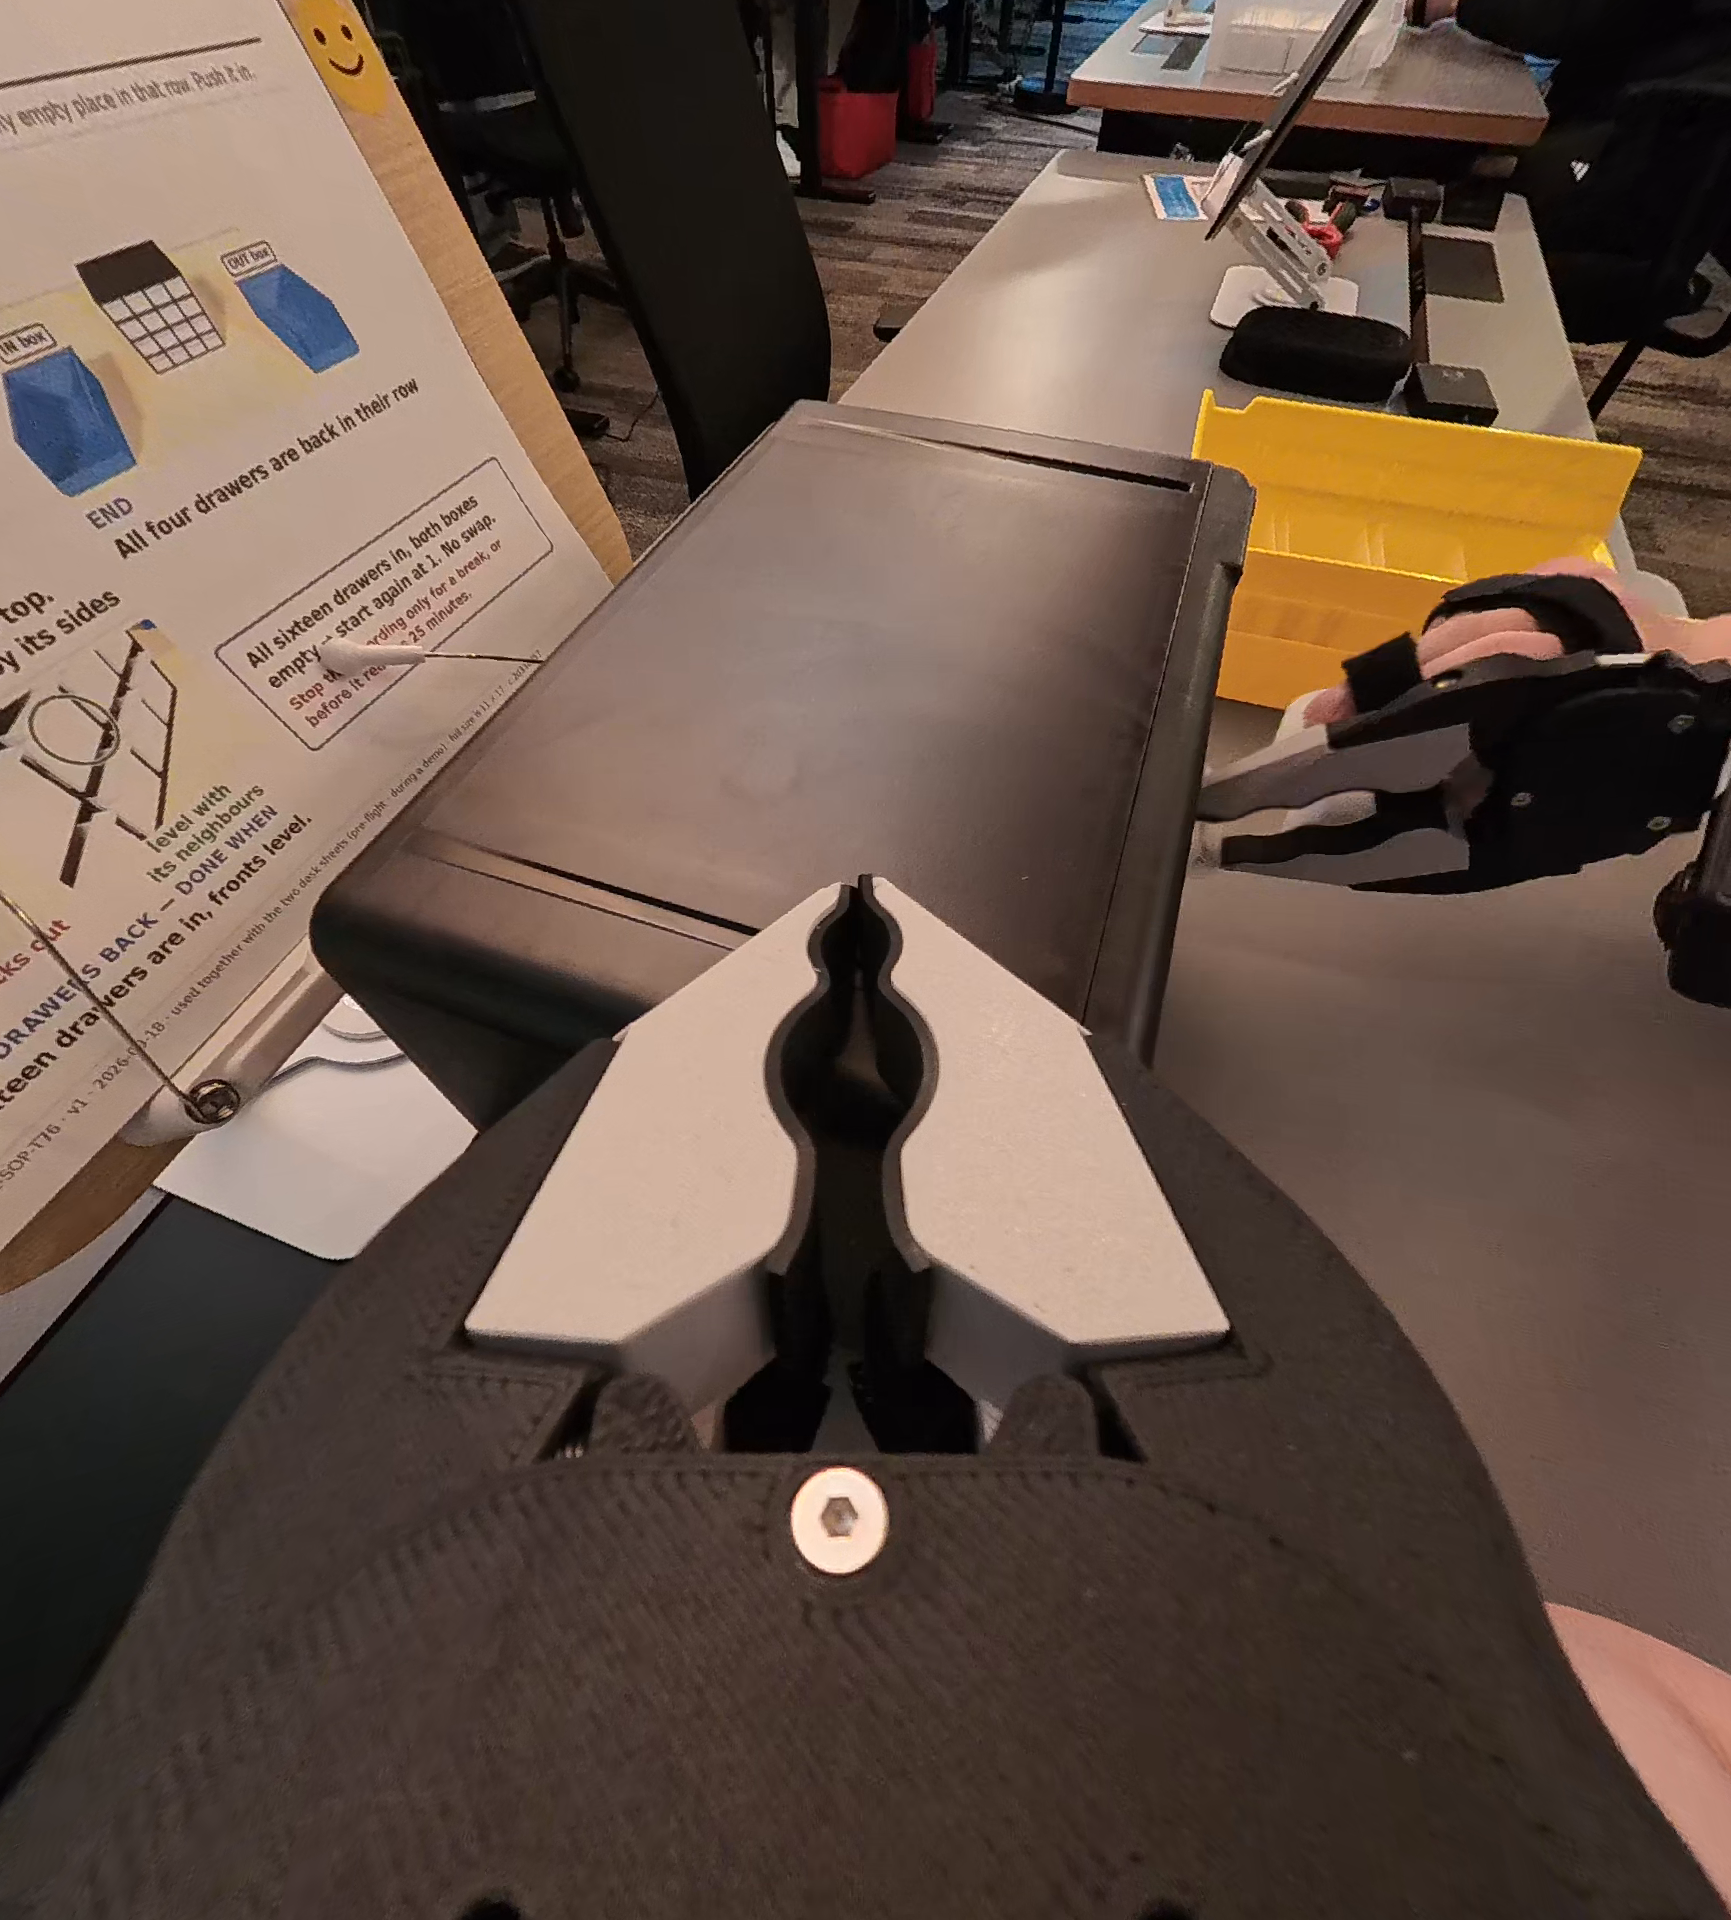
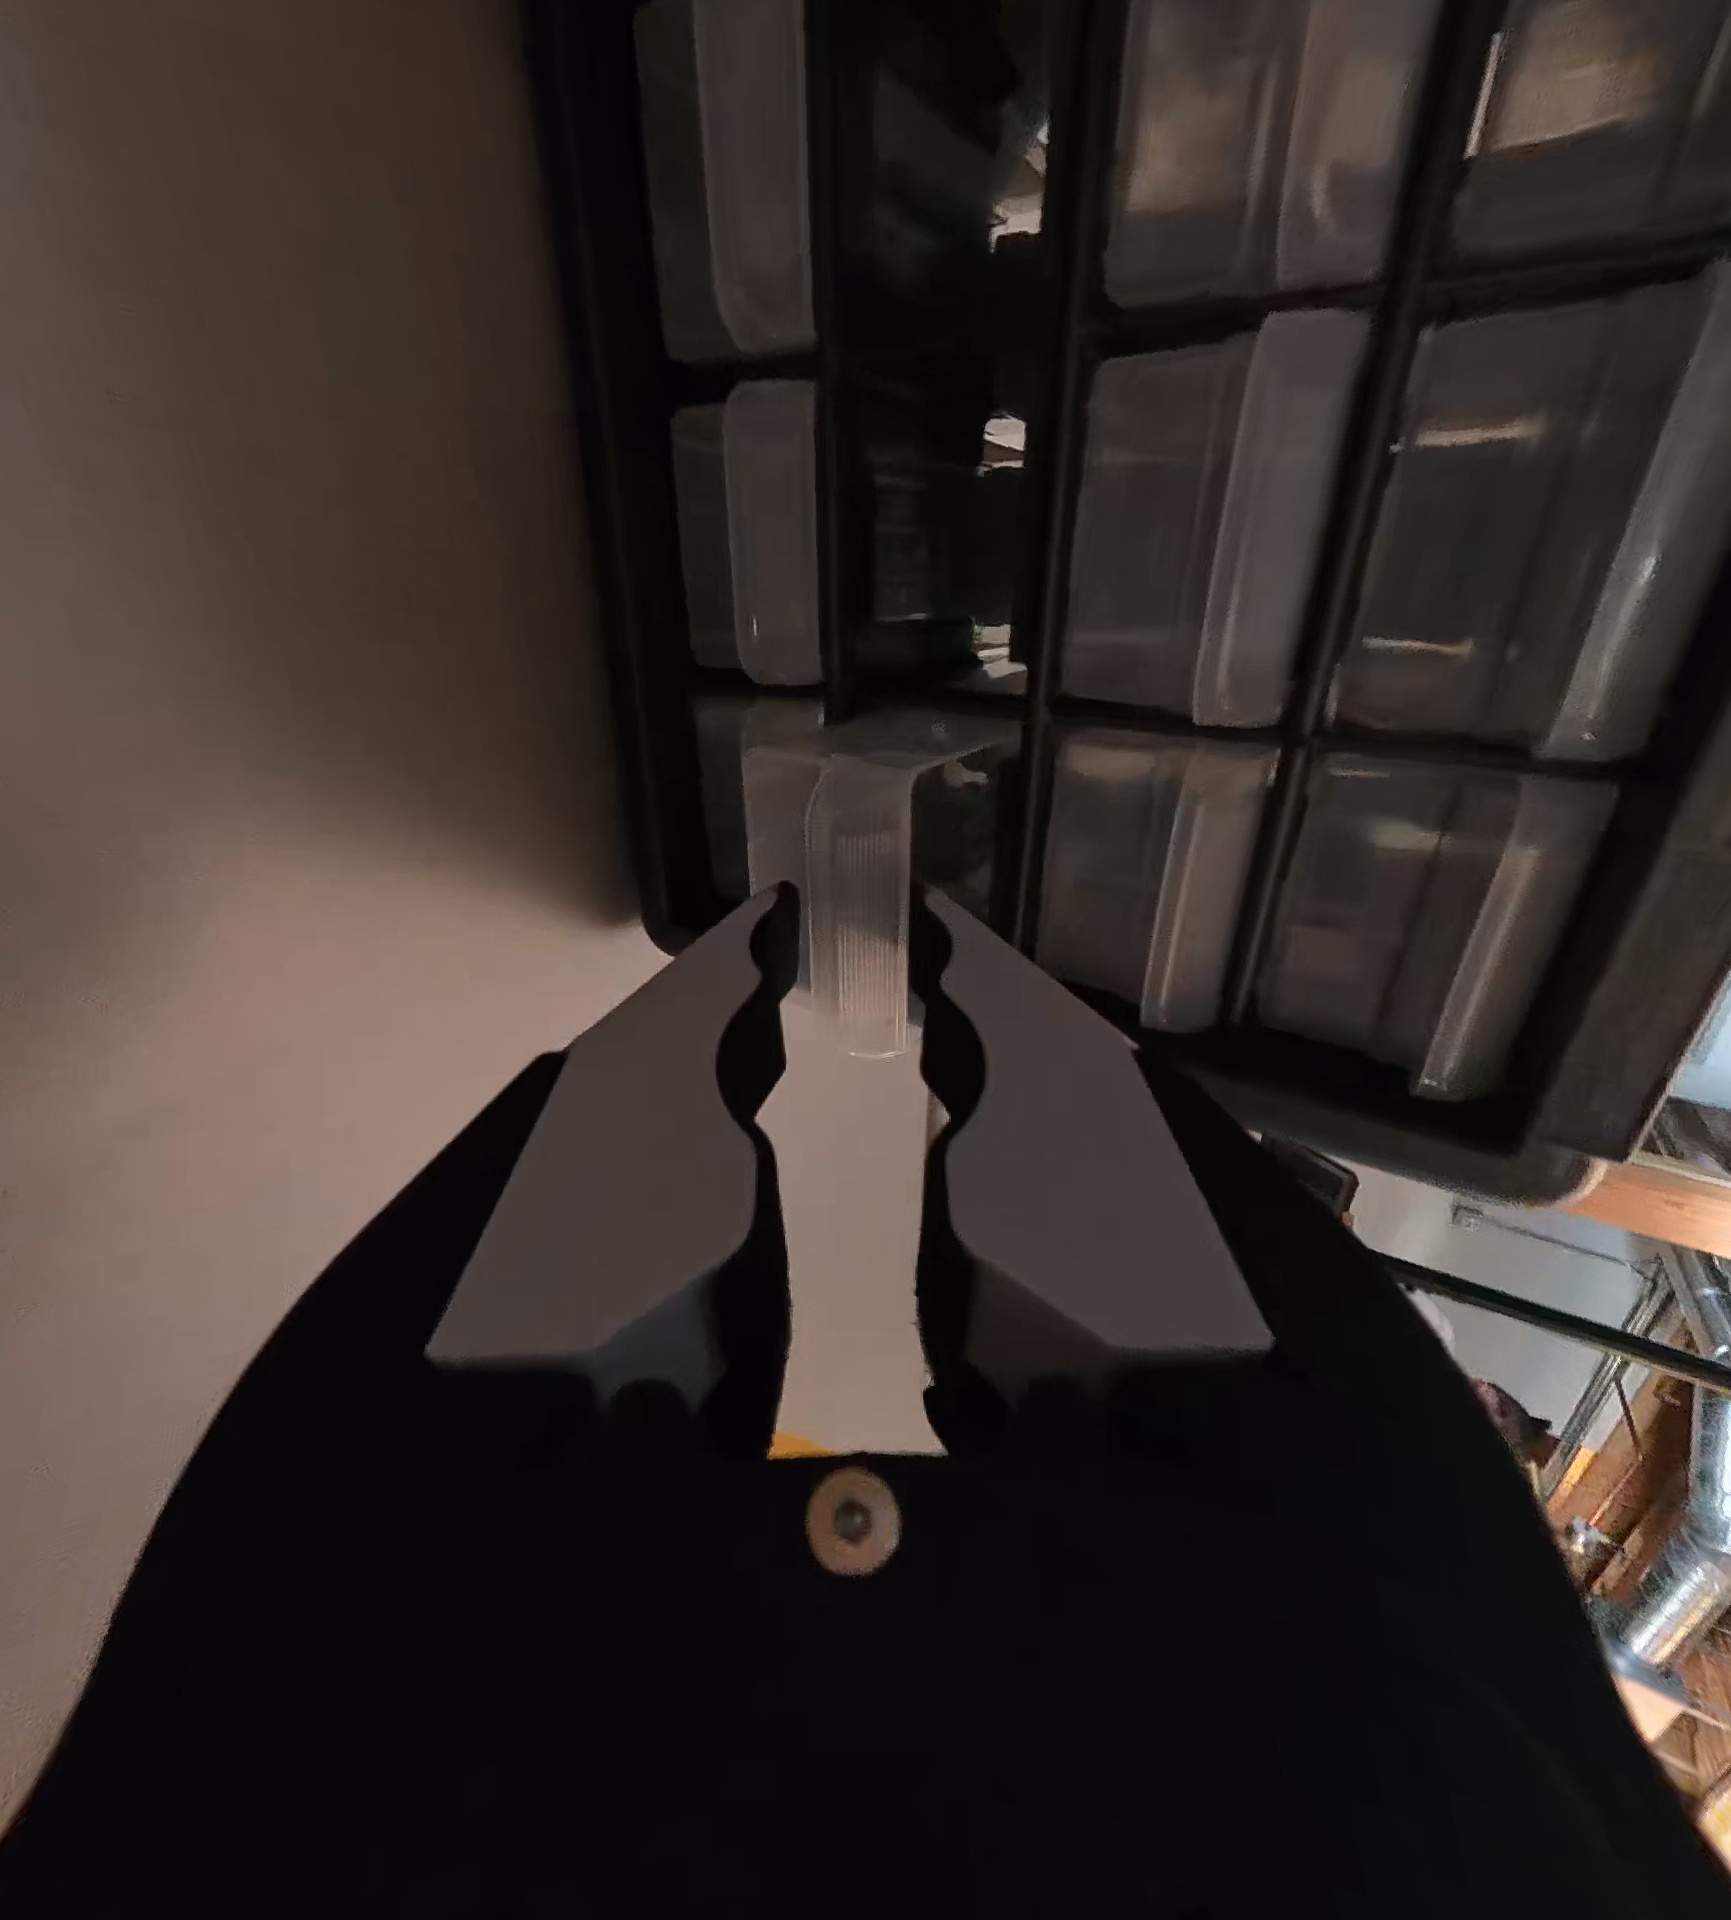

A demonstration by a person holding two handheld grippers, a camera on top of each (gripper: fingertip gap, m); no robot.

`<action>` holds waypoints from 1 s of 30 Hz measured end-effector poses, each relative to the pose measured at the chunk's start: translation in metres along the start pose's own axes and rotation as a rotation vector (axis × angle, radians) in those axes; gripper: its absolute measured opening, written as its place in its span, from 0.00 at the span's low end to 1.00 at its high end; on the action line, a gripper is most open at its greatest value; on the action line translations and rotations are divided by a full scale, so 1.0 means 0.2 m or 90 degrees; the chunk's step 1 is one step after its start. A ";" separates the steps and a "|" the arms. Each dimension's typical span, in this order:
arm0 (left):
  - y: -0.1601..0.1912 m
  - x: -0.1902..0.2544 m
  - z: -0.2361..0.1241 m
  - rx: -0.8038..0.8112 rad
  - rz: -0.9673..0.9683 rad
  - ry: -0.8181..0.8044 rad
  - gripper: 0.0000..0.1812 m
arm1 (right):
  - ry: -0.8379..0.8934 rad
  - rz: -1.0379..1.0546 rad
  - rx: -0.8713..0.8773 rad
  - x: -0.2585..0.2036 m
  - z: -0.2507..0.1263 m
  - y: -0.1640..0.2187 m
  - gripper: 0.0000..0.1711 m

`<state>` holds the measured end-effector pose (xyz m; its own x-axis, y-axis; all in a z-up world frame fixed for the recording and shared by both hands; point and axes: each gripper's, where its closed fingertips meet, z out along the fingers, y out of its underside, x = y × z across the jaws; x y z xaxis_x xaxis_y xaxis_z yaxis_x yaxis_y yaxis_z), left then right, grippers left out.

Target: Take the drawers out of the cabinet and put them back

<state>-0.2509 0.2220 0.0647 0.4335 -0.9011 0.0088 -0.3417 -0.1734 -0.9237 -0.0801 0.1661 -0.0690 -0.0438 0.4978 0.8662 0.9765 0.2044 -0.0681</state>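
Note:
The black cabinet (image 1: 819, 665) stands on the grey table, and I see its top in the left wrist view. My left gripper (image 1: 862, 883) is shut and empty, just above the cabinet's near top edge. My right gripper (image 1: 1204, 826) reaches to the cabinet's front from the right. In the right wrist view the cabinet frame (image 2: 1401, 291) holds several clear drawers, and two slots in one column (image 2: 928, 499) look empty. My right gripper (image 2: 856, 904) is open, its fingers on either side of the ridged tab (image 2: 856, 935) of a clear drawer (image 2: 788, 810) in an end slot.
An instruction sheet on a board (image 1: 165, 468) leans to the left of the cabinet. A yellow bin (image 1: 1380, 540) sits behind the cabinet on the right. Farther back are a black case (image 1: 1313, 348) and a tablet on a stand (image 1: 1276, 156). The grey table (image 1: 1412, 1143) extends to the right.

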 end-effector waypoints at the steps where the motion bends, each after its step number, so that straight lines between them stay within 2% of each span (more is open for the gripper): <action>1: 0.00 0.00 0.00 0.001 0.000 0.001 0.00 | -0.011 -0.001 -0.002 0.00 0.00 0.00 0.11; 10: 0.00 0.00 0.00 0.003 -0.001 0.003 0.00 | -0.092 0.027 0.001 -0.05 -0.13 -0.04 0.10; 30: 0.00 0.00 0.00 0.006 -0.007 0.007 0.00 | -0.086 -0.003 0.001 -0.20 -0.39 -0.07 0.10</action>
<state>-0.2507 0.2223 0.0645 0.4281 -0.9035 0.0225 -0.3298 -0.1794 -0.9269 -0.0756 0.0770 -0.0630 -0.0763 0.6055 0.7921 0.9758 0.2086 -0.0655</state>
